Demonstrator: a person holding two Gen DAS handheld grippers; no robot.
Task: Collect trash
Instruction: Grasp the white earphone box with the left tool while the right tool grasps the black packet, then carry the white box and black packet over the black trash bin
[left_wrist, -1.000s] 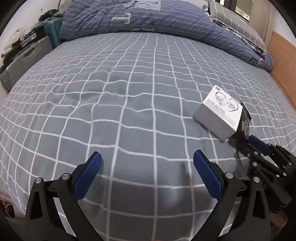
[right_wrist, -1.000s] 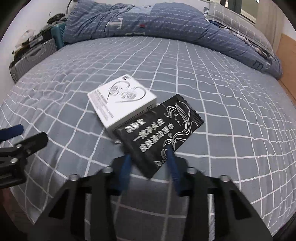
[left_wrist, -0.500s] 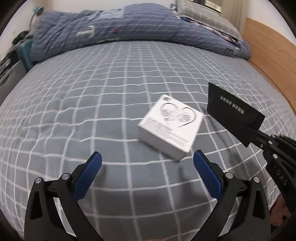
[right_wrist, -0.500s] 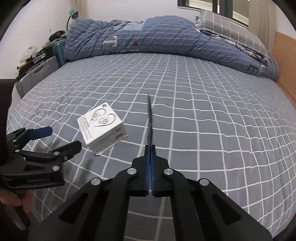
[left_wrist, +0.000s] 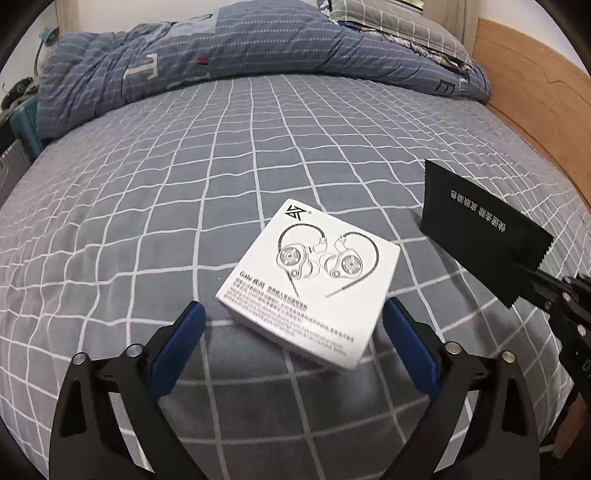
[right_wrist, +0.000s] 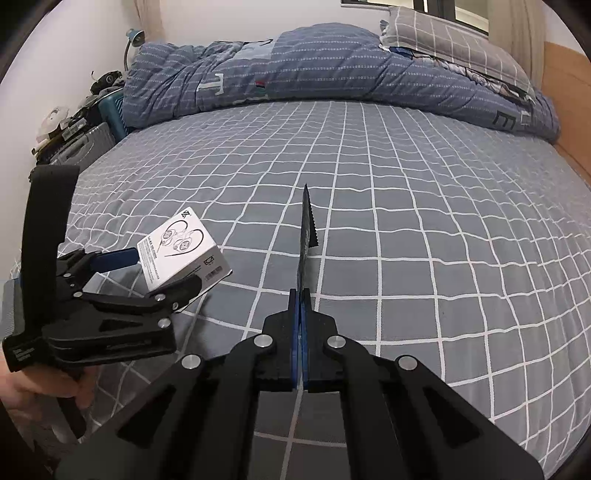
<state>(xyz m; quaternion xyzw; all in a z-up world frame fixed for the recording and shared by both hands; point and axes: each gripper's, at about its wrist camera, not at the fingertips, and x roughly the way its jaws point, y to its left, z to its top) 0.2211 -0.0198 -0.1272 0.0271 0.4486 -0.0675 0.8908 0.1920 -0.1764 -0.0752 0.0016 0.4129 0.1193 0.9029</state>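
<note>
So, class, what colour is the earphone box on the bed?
White, with grey line art; the earphone box shows best in the left wrist view.

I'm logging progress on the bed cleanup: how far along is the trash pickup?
Done: the black sachet is off the bed, pinched in the shut right gripper. In hand: the open left gripper straddles the white box, which lies on the sheet, fingers not closed on it. Left: grasp the box and bin both; no bin is in view.

1 white box, 1 black sachet, 2 hand-held grippers, 1 bed.
</note>
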